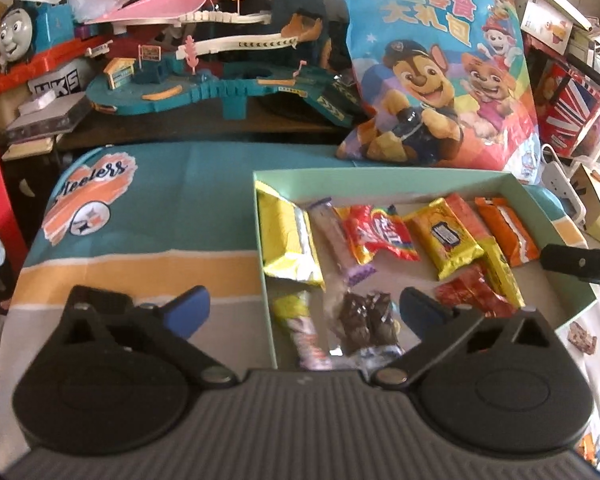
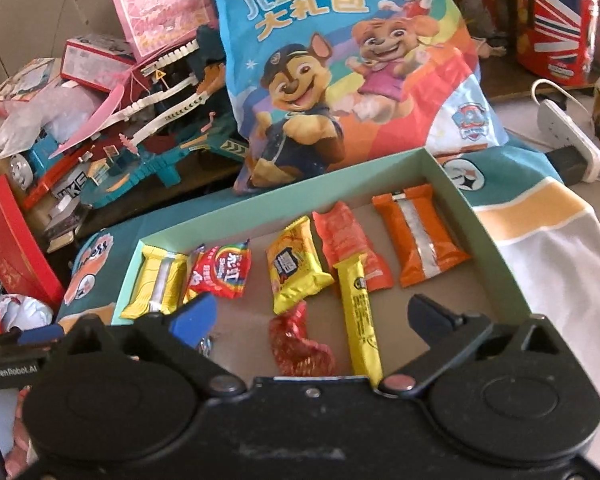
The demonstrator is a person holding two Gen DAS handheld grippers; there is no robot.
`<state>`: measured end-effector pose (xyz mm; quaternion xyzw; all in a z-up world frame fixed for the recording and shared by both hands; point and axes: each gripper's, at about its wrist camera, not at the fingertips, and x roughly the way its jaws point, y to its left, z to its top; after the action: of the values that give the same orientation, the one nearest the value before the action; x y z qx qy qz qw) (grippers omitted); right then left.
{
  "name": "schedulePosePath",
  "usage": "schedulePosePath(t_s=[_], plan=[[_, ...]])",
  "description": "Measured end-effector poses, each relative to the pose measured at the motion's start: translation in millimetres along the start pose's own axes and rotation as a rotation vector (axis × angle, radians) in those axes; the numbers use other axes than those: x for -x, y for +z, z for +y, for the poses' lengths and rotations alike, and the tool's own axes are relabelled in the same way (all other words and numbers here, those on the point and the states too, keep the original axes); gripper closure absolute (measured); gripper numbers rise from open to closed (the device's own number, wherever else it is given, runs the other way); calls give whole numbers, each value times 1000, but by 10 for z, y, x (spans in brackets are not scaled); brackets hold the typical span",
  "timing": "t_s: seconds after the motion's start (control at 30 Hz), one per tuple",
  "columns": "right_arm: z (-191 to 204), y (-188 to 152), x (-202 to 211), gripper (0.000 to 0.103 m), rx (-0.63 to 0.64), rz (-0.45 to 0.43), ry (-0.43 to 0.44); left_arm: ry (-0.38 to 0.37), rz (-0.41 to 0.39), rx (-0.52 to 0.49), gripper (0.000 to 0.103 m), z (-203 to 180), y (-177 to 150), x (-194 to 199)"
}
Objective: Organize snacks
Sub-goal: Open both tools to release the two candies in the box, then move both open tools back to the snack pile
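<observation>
A pale green box [image 1: 380, 174] on the teal cloth holds several snacks: a yellow wafer pack [image 1: 288, 240], a red Skittles bag [image 1: 380, 232], a yellow biscuit pack [image 1: 444, 236], an orange pack [image 1: 508, 228] and a dark chocolate pack [image 1: 364, 320]. My left gripper [image 1: 304, 312] is open and straddles the box's near left corner, holding nothing. My right gripper [image 2: 312, 316] is open above the box's near edge [image 2: 284, 188]. A red crinkled wrapper [image 2: 300, 344] and a yellow stick pack [image 2: 360, 312] lie loose below it.
A big cartoon-dog snack bag [image 1: 440, 72] leans behind the box. A toy track [image 1: 220, 72] and a blue toy train [image 1: 20, 32] crowd the back left. A power strip [image 2: 568, 128] lies at the right, and a small snack [image 1: 582, 338] sits outside the box.
</observation>
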<state>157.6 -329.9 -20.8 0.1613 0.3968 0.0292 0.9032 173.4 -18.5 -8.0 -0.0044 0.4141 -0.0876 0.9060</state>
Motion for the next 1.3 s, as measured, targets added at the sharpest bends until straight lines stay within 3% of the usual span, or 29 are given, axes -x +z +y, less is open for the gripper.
schedulePosePath(t_s=[0.4,0.67,1.13,1.3], plan=[[12,-368,522,0,-17,24,-12,-55,18,-32,0,-197,-350,420],[-40,-676,966,0,-56,24,-12,-114,33,-112,0,-350,-752,810],[-454,-1398,1202,0,-167,112,-63,-268,200,-307,0,-710,-1674,1007],[-571,-1590,1203,0,-201,141,-77,-257,248,-369,0,-796,-1868,910]])
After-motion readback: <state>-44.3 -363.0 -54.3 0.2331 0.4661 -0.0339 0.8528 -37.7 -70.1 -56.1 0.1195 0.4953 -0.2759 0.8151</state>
